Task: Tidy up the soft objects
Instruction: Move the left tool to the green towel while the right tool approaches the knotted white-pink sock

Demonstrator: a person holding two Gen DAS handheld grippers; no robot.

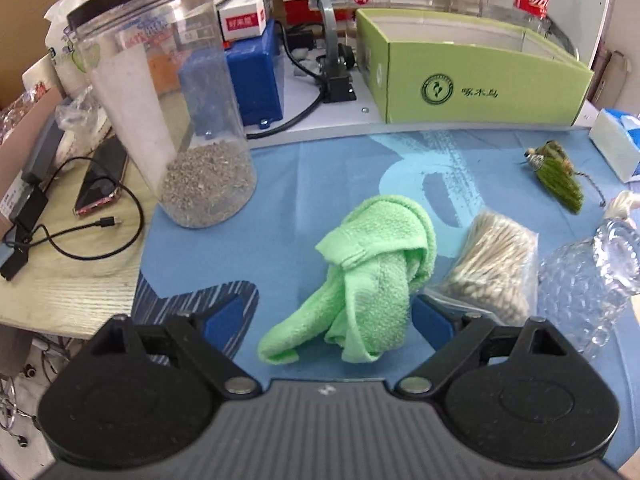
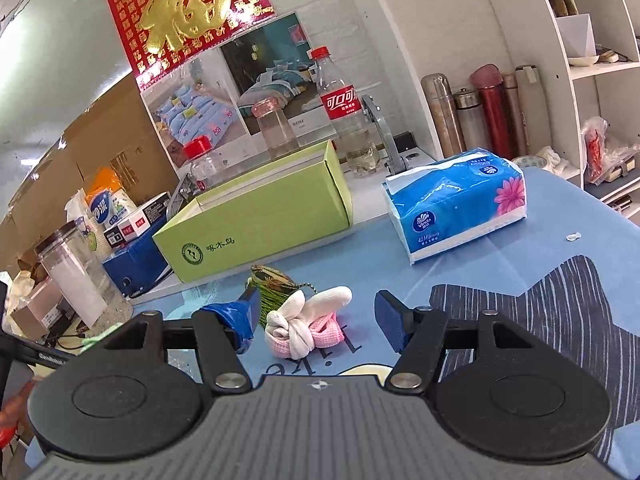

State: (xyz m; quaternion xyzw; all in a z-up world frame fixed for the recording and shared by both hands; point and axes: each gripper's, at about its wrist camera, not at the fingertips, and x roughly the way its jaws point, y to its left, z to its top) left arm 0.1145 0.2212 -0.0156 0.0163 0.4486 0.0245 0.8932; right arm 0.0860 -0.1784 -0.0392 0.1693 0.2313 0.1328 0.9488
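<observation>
A tall clear jar [image 1: 168, 108] with grey grit at its bottom stands beyond the left-hand finger in the left wrist view, a phone [image 1: 102, 178] and black cable [image 1: 80, 236] further left of it. A cola bottle [image 2: 340, 108] rises far beyond the fingers in the right wrist view, with metal flasks [image 2: 476, 116] off past the right-hand finger and a red poster [image 2: 188, 12] high above.

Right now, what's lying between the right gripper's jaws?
In the right wrist view, the pink and white knotted cloth toy lies on the blue tablecloth between the right gripper's open jaws, untouched by either.
</observation>
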